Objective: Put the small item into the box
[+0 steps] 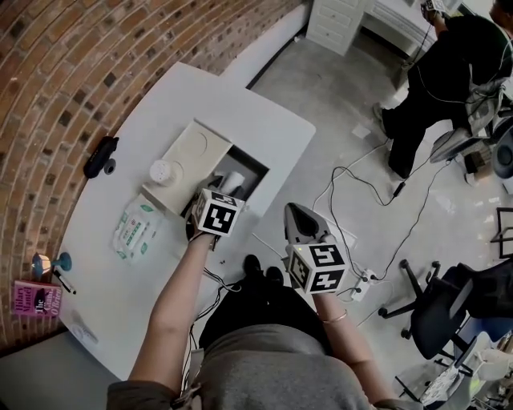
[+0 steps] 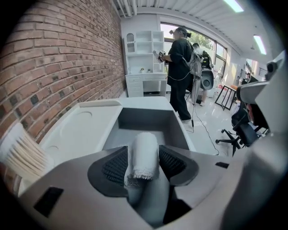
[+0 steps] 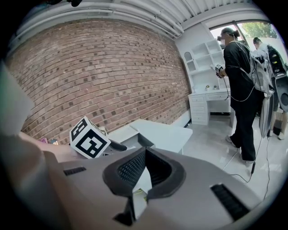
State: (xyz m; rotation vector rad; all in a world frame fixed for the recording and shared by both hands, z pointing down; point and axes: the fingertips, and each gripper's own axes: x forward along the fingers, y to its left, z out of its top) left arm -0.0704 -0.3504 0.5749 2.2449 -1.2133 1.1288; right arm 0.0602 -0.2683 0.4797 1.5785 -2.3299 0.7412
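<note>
The white desk [image 1: 160, 112] stands against a brick wall [image 1: 48, 80], and on it the box [image 1: 258, 166] lies open, its pale lid [image 1: 196, 152] folded flat toward the wall side and its grey inside bare. The left tool [image 1: 230, 186] hangs over the near end of the box, pointing steeply down into it. In the left gripper view the left tool [image 2: 143, 150] has its jaws spread wide. A small white roll of gauze [image 2: 144, 157] sits loose between the ribbed pads rather than being squeezed by them, with its far end over the grey floor of the box. From the head view the roll [image 1: 233, 181] shows as a white patch just past the marker cube, inside the box's outline. The right tool [image 1: 296, 215] is held off the desk's near edge, over the floor, to the right of the left one and apart from the box. In the right gripper view the right tool [image 3: 143, 150] is clenched, its tips meeting with nothing between them. A small round white pot [image 1: 162, 171] rests on the lid. A packet of wipes [image 1: 136, 227] lies on the desk beside the box, and a black object [image 1: 102, 156] is near the wall. A pink book [image 1: 36, 299] sits at the far left end. Across the room a person in dark clothes [image 1: 449, 72] stands by a white cabinet [image 1: 337, 20].
</note>
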